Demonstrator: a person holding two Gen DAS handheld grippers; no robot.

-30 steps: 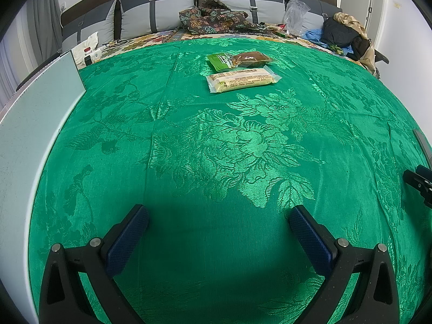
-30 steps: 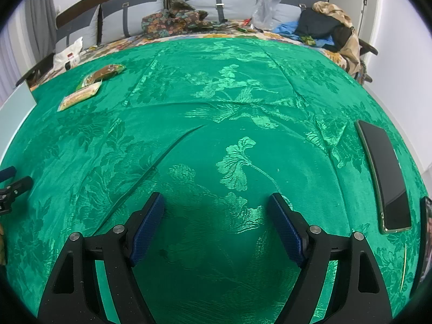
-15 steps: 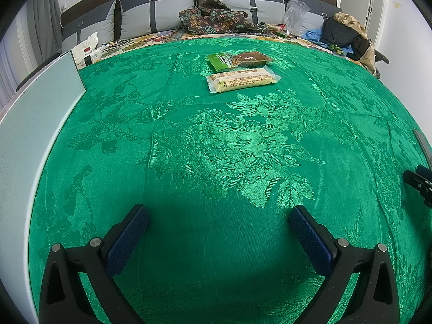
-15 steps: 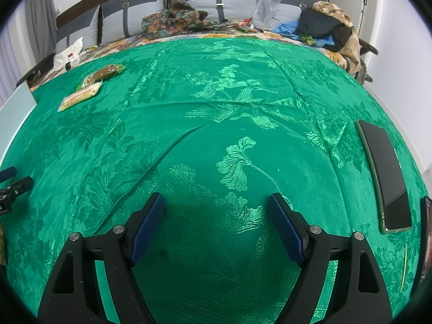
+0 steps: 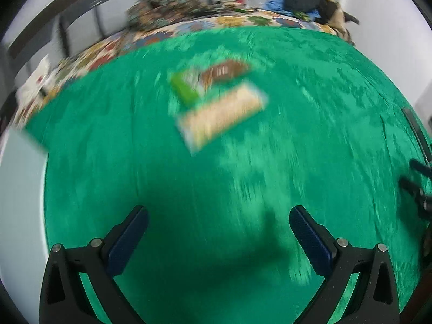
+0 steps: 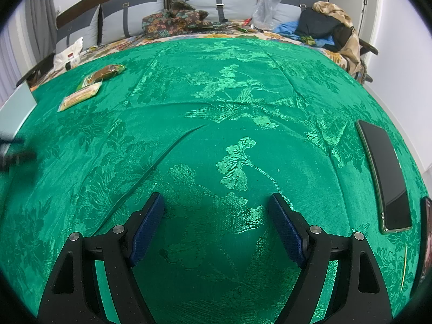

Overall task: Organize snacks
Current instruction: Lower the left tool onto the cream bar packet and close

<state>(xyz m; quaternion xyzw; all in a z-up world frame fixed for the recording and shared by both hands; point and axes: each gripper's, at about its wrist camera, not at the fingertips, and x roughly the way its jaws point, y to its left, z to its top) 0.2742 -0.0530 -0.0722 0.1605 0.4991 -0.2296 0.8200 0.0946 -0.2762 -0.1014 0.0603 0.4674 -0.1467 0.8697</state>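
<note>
Hovering over the green bedspread (image 6: 243, 113), the left gripper (image 5: 218, 224) and right gripper (image 6: 216, 208) both stood released, holding nothing. Two snack packets, a pale one (image 5: 221, 116) touching a green-brown one (image 5: 210, 78), lay side by side ahead of the left gripper, blurred; a phone (image 6: 383, 172) lay to the right.

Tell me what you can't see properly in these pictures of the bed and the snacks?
- Print on the pale snack pack and the green-and-brown snack pack: smeared by motion blur in the left wrist view, too small in the right wrist view.
- Left gripper in the right wrist view: blurred and cut off by the left edge.
- A second dark object beside the phone: cut off by the right edge.
</note>
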